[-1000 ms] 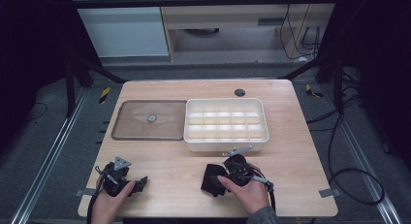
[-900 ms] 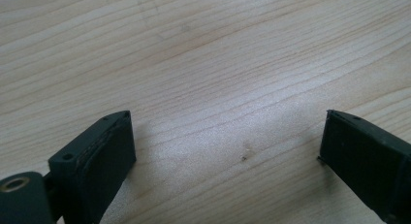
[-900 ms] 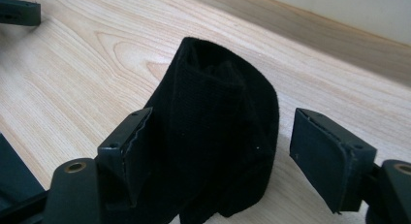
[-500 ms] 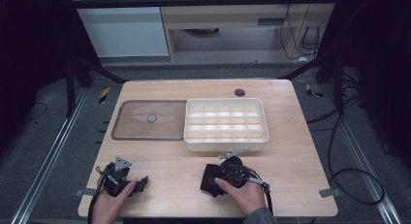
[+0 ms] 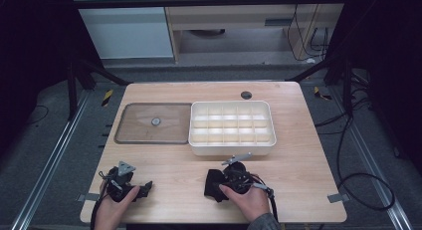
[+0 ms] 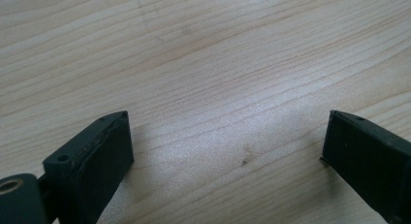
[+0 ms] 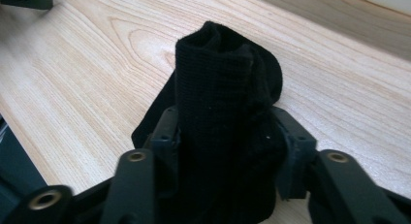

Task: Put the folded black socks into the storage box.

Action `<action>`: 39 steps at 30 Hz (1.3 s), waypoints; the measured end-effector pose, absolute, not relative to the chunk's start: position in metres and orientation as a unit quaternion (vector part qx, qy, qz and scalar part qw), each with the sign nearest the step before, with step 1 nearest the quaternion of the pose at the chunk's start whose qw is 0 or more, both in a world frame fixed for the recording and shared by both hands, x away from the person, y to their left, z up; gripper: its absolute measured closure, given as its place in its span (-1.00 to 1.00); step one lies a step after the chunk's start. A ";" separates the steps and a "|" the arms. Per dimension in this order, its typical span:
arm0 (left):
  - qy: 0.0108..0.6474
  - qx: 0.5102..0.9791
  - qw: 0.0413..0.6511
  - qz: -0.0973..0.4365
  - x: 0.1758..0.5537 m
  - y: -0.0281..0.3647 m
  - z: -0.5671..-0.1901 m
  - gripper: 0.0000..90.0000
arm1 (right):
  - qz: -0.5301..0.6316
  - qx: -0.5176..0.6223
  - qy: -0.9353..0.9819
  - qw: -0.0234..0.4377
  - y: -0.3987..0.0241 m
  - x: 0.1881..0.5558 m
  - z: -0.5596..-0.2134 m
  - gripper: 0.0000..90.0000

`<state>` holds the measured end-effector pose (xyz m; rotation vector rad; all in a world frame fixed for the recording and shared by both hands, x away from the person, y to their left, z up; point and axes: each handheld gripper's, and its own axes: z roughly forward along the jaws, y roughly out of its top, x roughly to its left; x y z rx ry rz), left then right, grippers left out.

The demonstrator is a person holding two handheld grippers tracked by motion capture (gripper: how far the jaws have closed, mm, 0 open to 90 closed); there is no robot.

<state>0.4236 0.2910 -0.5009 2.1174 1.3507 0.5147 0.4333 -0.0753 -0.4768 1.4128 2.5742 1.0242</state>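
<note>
saw a wooden table (image 5: pixel 308 165) under everything. farther back, found a cream compartment box (image 5: pixel 231 128) touching a flat brown tray (image 5: pixel 134 133) with a small round piece (image 5: pixel 156 121) on it. near the front edge, noted a black folded cloth (image 7: pixel 223 117) bunched upright on the wood, just in front of the box. found the right gripper (image 7: pixel 225 146) pinching that cloth, jaws just closing onto its sides. saw the left gripper (image 6: pixel 228 151) well apart, spread wide over bare wood.
</note>
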 end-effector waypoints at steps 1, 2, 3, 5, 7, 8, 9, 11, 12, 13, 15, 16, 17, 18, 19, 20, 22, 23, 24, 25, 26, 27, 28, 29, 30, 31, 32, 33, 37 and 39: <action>0.505 0.791 0.285 0.193 0.424 0.291 -0.501 -0.93 | 0.332 0.452 0.827 0.014 -0.076 0.433 -0.477 0.28; 0.505 0.791 0.285 0.193 0.424 0.291 -0.501 -0.93 | 0.335 0.450 0.828 0.012 -0.076 0.434 -0.477 0.31; 0.505 0.791 0.286 0.193 0.423 0.291 -0.501 -0.93 | 0.336 0.447 0.829 0.012 -0.077 0.434 -0.477 0.33; 0.505 0.791 0.286 0.194 0.423 0.291 -0.501 -0.93 | 0.341 0.443 0.829 0.008 -0.079 0.434 -0.476 0.37; 0.506 0.791 0.286 0.194 0.423 0.291 -0.501 -0.93 | 0.344 0.442 0.828 0.005 -0.081 0.434 -0.473 0.38; 0.505 0.791 0.286 0.194 0.423 0.291 -0.501 -0.93 | 0.348 0.442 0.827 0.005 -0.083 0.433 -0.471 0.38; 0.505 0.791 0.287 0.194 0.423 0.291 -0.501 -0.93 | 0.352 0.440 0.826 0.008 -0.084 0.433 -0.468 0.38; 0.504 0.791 0.288 0.194 0.423 0.291 -0.501 -0.93 | 0.358 0.438 0.824 0.011 -0.088 0.432 -0.460 0.38; 0.503 0.791 0.289 0.195 0.423 0.291 -0.502 -0.94 | 0.359 0.438 0.824 0.013 -0.091 0.431 -0.456 0.38; 0.502 0.792 0.289 0.195 0.423 0.292 -0.502 -0.94 | 0.361 0.437 0.824 0.018 -0.093 0.431 -0.452 0.38; 0.499 0.792 0.293 0.197 0.423 0.293 -0.503 -0.95 | 0.364 0.434 0.824 0.026 -0.099 0.431 -0.444 0.38; 0.498 0.791 0.295 0.198 0.423 0.293 -0.503 -0.96 | 0.366 0.433 0.823 0.030 -0.102 0.430 -0.439 0.38; 0.497 0.792 0.295 0.198 0.423 0.293 -0.503 -0.97 | 0.369 0.431 0.823 0.033 -0.105 0.430 -0.435 0.38; 0.497 0.792 0.296 0.198 0.424 0.293 -0.503 -0.97 | 0.372 0.431 0.821 0.036 -0.108 0.430 -0.430 0.38; 0.497 0.791 0.297 0.198 0.424 0.293 -0.504 -0.98 | 0.370 0.431 0.822 0.039 -0.110 0.429 -0.427 0.38; 0.496 0.791 0.298 0.199 0.424 0.294 -0.504 -0.98 | 0.363 0.427 0.827 0.044 -0.112 0.429 -0.424 0.38; 0.496 0.788 0.304 0.202 0.424 0.293 -0.505 -1.00 | 0.350 0.422 0.834 0.054 -0.115 0.428 -0.418 0.38; 0.496 0.788 0.303 0.202 0.424 0.293 -0.505 -1.00 | 0.347 0.421 0.836 0.058 -0.117 0.428 -0.416 0.38; 0.496 0.788 0.304 0.202 0.424 0.293 -0.505 -1.00 | 0.347 0.420 0.836 0.064 -0.119 0.428 -0.413 0.38; 0.495 0.788 0.305 0.203 0.424 0.294 -0.506 -1.00 | 0.343 0.420 0.837 0.069 -0.121 0.428 -0.411 0.38; 0.494 0.788 0.306 0.204 0.424 0.294 -0.506 -1.00 | 0.340 0.418 0.839 0.074 -0.123 0.428 -0.408 0.38; 0.493 0.788 0.307 0.204 0.424 0.294 -0.506 -1.00 | 0.337 0.417 0.841 0.076 -0.125 0.428 -0.407 0.38; 0.493 0.788 0.308 0.204 0.424 0.294 -0.506 -1.00 | 0.332 0.419 0.841 0.077 -0.126 0.428 -0.405 0.38; 0.493 0.787 0.309 0.205 0.424 0.294 -0.507 -1.00 | 0.332 0.418 0.842 0.080 -0.128 0.428 -0.404 0.38; 0.492 0.787 0.311 0.206 0.424 0.294 -0.507 -1.00 | 0.332 0.419 0.841 0.080 -0.130 0.429 -0.403 0.38; 0.492 0.786 0.312 0.206 0.423 0.294 -0.507 -1.00 | 0.333 0.421 0.840 0.081 -0.133 0.429 -0.400 0.38; 0.492 0.786 0.313 0.208 0.423 0.294 -0.507 -1.00 | 0.334 0.423 0.838 0.080 -0.136 0.429 -0.398 0.38; 0.492 0.785 0.314 0.208 0.423 0.294 -0.508 -1.00 | 0.336 0.422 0.838 0.082 -0.139 0.430 -0.396 0.38; 0.491 0.784 0.317 0.211 0.424 0.293 -0.508 -1.00 | 0.330 0.431 0.835 0.093 -0.152 0.433 -0.385 0.38; 0.488 0.784 0.321 0.212 0.424 0.293 -0.509 -1.00 | 0.330 0.431 0.835 0.097 -0.156 0.433 -0.381 0.38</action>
